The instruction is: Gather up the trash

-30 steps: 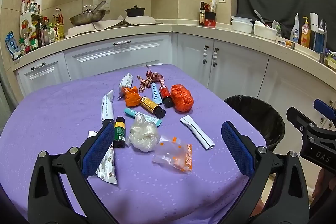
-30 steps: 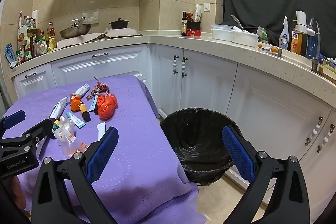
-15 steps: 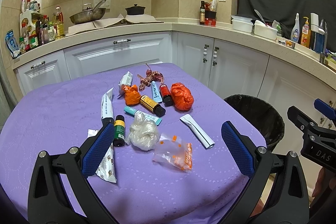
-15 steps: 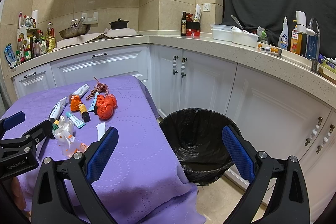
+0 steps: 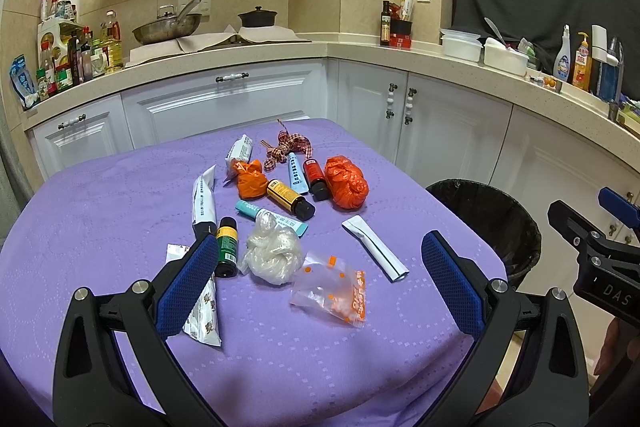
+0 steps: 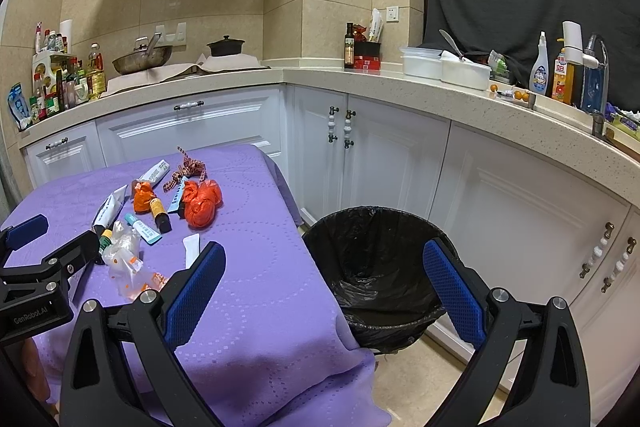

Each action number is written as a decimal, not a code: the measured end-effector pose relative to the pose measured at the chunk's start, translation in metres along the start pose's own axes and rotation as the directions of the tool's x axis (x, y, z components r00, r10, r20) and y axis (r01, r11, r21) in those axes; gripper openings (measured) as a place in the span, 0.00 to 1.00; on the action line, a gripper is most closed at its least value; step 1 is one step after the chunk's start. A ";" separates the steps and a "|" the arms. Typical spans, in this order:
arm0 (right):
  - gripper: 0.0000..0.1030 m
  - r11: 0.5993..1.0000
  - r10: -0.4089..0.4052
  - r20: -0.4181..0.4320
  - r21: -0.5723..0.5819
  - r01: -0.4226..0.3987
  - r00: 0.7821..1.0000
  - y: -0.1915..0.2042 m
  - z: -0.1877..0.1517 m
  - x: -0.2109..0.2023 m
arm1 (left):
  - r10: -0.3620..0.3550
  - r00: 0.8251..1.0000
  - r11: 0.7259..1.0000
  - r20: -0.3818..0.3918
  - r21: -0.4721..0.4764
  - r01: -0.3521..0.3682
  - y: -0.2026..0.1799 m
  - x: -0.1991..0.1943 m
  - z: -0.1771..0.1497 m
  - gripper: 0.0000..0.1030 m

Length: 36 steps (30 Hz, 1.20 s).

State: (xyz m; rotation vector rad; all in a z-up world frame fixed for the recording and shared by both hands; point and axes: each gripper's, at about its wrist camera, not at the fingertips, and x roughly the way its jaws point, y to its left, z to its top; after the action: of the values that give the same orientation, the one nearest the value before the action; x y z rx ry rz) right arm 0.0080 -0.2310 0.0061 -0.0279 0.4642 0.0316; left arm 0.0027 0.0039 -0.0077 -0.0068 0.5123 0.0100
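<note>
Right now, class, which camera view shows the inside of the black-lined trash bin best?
The right wrist view: it looks down into the trash bin, showing the liner's inside between the open right claw. The left wrist view catches only its rim beyond the table edge.

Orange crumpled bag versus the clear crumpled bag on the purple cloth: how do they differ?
The orange crumpled plastic bag is opaque, and lies farther back, beside the red-labelled bottle. The clear crumpled plastic bag is whitish and translucent, lying nearer the left tool. Both are balled up and lie loose on the cloth.
</note>
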 end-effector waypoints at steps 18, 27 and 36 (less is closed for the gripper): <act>0.94 1.000 -0.001 0.001 -0.001 0.001 1.000 -0.001 0.001 -0.002 | -0.001 1.000 1.000 -0.002 -0.001 0.001 0.000 0.000 0.000 0.96; 0.94 1.000 -0.001 0.002 0.000 0.001 1.000 -0.002 0.002 -0.003 | -0.001 1.000 1.000 -0.003 -0.002 0.001 0.000 0.000 0.001 0.96; 0.94 1.000 -0.001 0.001 -0.001 0.001 1.000 -0.002 0.002 -0.003 | -0.002 1.000 1.000 -0.004 -0.002 0.002 0.001 0.000 0.000 0.96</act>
State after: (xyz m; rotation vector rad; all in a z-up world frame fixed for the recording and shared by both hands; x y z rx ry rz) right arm 0.0058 -0.2333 0.0092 -0.0288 0.4627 0.0309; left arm 0.0024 0.0045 -0.0074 -0.0094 0.5166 0.0084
